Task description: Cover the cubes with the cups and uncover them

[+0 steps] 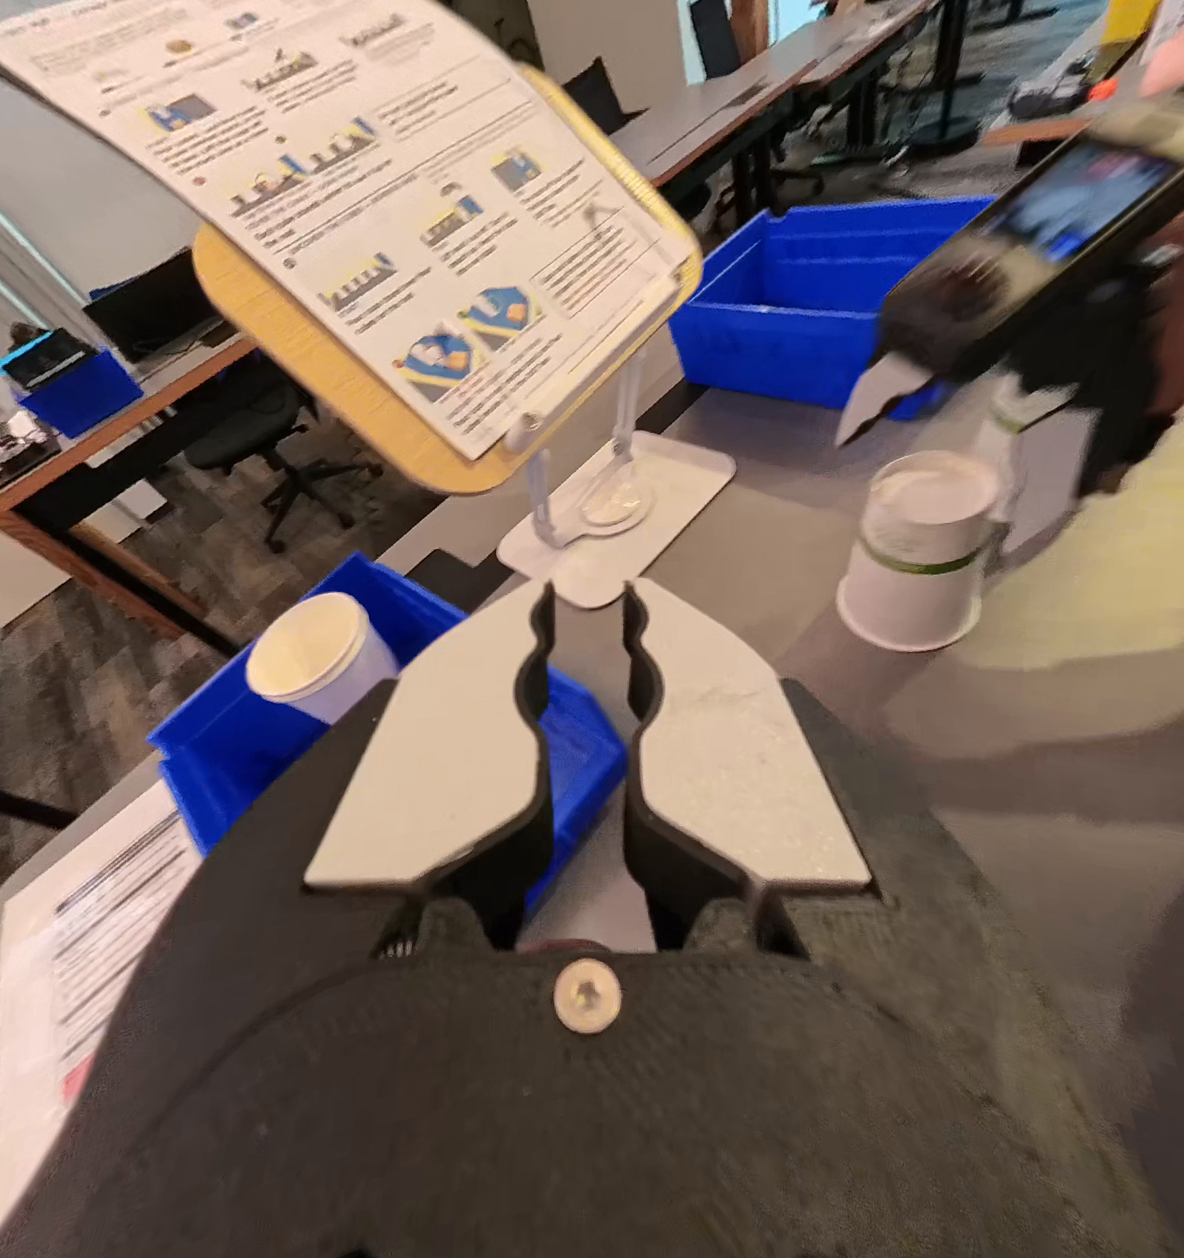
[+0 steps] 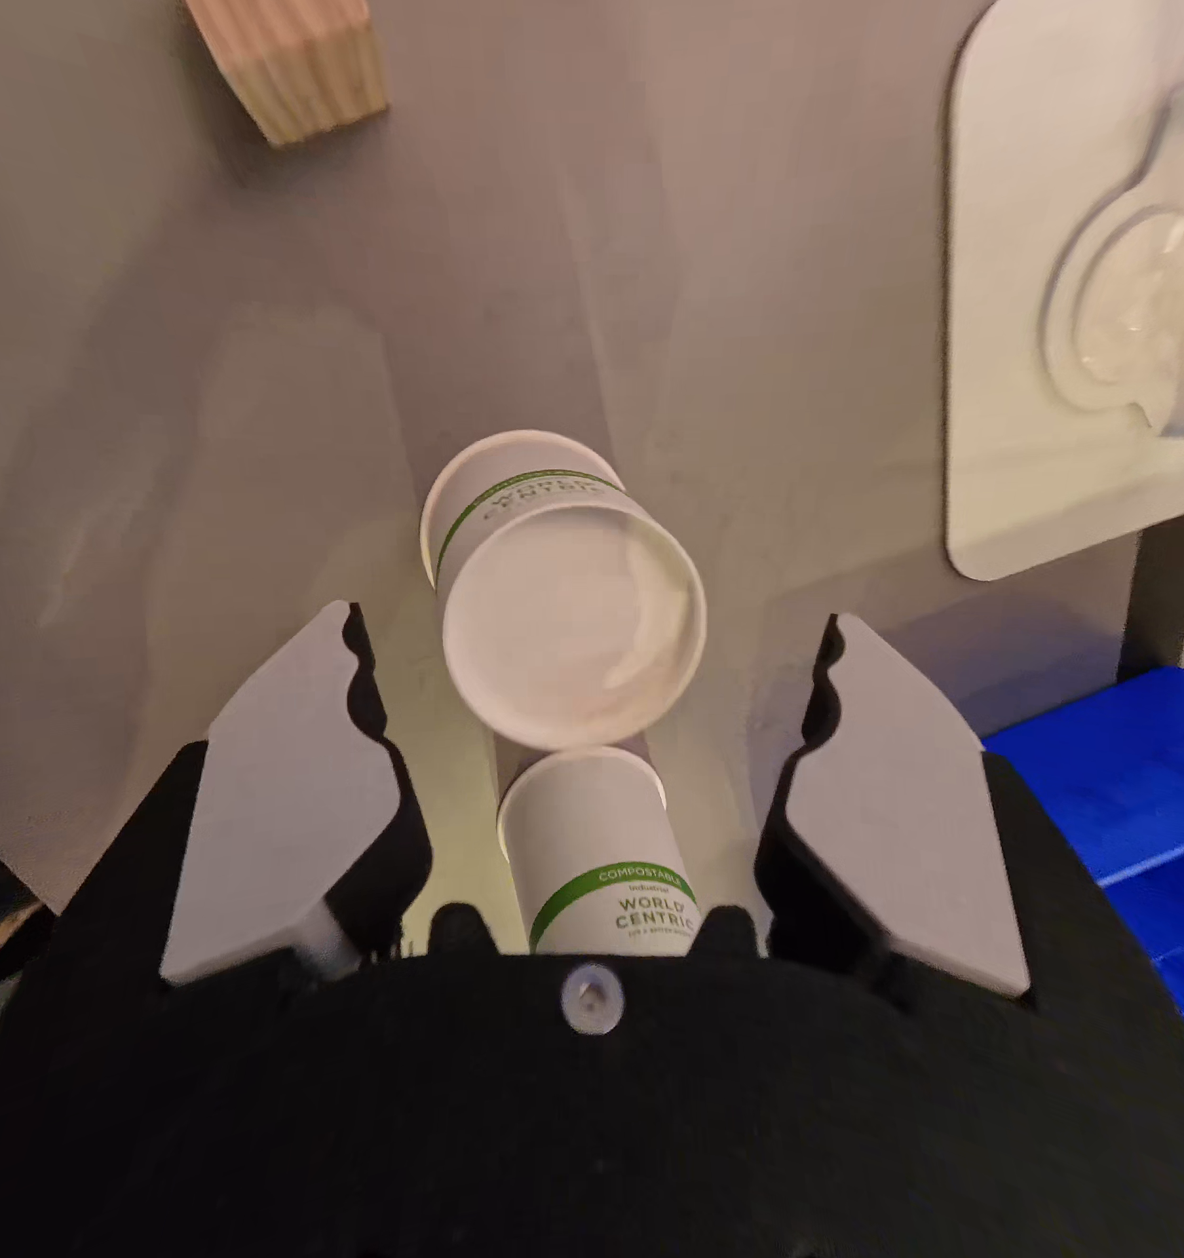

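Note:
My right gripper (image 2: 592,616) is open wide and hovers above an upside-down white paper cup with a green band (image 2: 568,613) on the grey table (image 2: 745,272). A second such cup (image 2: 602,858) sits nearer my palm, between the fingers but not gripped. A pale wooden cube (image 2: 289,61) lies uncovered at the far left. My left gripper (image 1: 587,599) is empty, its jaws nearly together with a narrow gap. The left wrist view shows the upside-down cup (image 1: 916,551), the right gripper (image 1: 875,401) above it and the second cup (image 1: 1004,436) behind.
A third cup (image 1: 316,647) lies in a small blue bin (image 1: 235,735) left of my left gripper. A larger blue bin (image 1: 813,306) stands at the back. A document stand's white base (image 1: 643,497) (image 2: 1052,306) sits mid-table, holding a printed sheet (image 1: 371,204). A paper (image 1: 99,953) lies near left.

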A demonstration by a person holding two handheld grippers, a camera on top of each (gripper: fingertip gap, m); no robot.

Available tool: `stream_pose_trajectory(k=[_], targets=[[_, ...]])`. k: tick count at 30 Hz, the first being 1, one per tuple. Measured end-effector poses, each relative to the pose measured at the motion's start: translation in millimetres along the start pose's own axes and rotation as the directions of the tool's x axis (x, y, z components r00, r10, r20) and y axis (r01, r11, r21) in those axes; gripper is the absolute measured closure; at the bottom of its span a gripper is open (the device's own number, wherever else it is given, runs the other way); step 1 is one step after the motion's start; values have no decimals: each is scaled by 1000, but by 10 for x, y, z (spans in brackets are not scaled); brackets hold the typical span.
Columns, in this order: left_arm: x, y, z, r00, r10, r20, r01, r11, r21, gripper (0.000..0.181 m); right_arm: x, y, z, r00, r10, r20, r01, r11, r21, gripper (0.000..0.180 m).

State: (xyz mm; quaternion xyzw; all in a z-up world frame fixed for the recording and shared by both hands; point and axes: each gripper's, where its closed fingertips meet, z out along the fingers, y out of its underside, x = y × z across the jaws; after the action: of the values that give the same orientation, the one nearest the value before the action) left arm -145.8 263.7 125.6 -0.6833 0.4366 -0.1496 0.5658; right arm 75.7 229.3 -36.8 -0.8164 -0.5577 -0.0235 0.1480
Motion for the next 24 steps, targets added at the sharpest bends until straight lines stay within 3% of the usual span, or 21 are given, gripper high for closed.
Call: stream_pose_trajectory(k=[1, 7, 13, 18, 24], targets=[[-119, 54, 59, 1000, 13, 11, -13, 1000, -26, 158, 29, -17, -74, 1000, 12, -12, -12, 999, 32, 58], [-918, 441, 552, 973, 213, 93, -192, 961, -197, 154, 78, -90, -386, 996, 81, -49, -70, 978, 194, 81], [-1413, 818, 1100, 896, 435, 86, -396, 873, -284, 143, -84, -321, -632, 991, 136, -16, -115, 893, 436, 86], [-1601, 1128, 1389, 840, 542, 25, -496, 786, -370, 159, -227, -363, -639, 990, 144, -15, -118, 866, 486, 94], [-1688, 1322, 1512, 812, 583, -39, -539, 722, -433, 162, -225, -374, -619, 988, 154, -8, -128, 850, 510, 99]])
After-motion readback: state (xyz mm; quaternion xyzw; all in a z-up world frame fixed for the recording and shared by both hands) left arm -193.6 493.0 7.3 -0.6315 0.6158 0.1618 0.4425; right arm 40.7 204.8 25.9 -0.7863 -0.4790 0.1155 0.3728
